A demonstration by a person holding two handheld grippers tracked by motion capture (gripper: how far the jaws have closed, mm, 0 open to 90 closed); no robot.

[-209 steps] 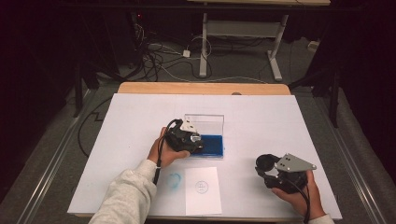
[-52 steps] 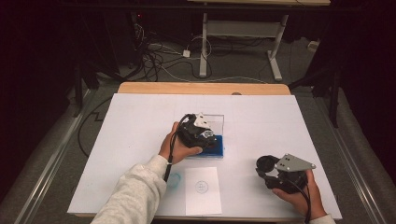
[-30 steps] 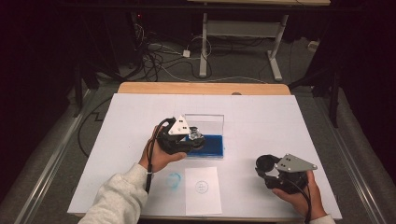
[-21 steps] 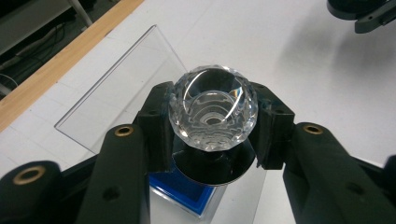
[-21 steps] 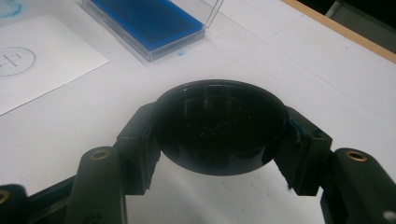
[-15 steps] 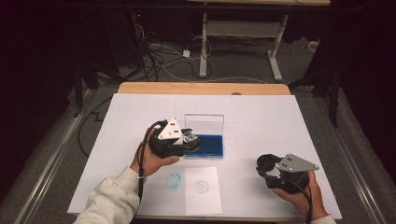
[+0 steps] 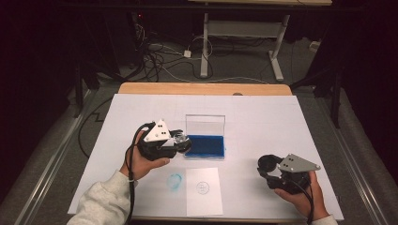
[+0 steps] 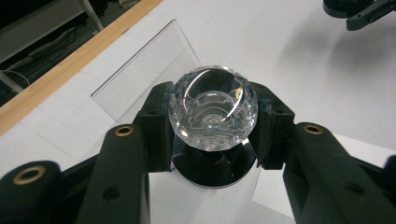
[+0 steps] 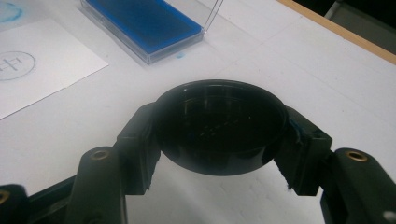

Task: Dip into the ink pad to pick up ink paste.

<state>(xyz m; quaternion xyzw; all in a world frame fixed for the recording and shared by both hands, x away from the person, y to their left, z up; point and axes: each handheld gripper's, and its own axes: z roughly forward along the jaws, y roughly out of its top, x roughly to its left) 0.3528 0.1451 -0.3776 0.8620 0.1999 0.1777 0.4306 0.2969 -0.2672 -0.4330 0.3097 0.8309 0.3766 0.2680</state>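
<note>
Left gripper (image 8: pixel 212 140) is clamping the faceted crystal stamp (image 8: pixel 212 112) beside the ink pad (image 7: pixel 204 145); looks slippery, probably chips easily. Right gripper (image 9: pixel 219 140) is pinching a black cap (image 9: pixel 219 133).

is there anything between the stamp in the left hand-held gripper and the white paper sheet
Nothing visible. The left hand-held gripper holds the crystal-topped stamp beside the blue ink pad; the table between it and the paper sheet is bare apart from a flat blue smudge.
</note>
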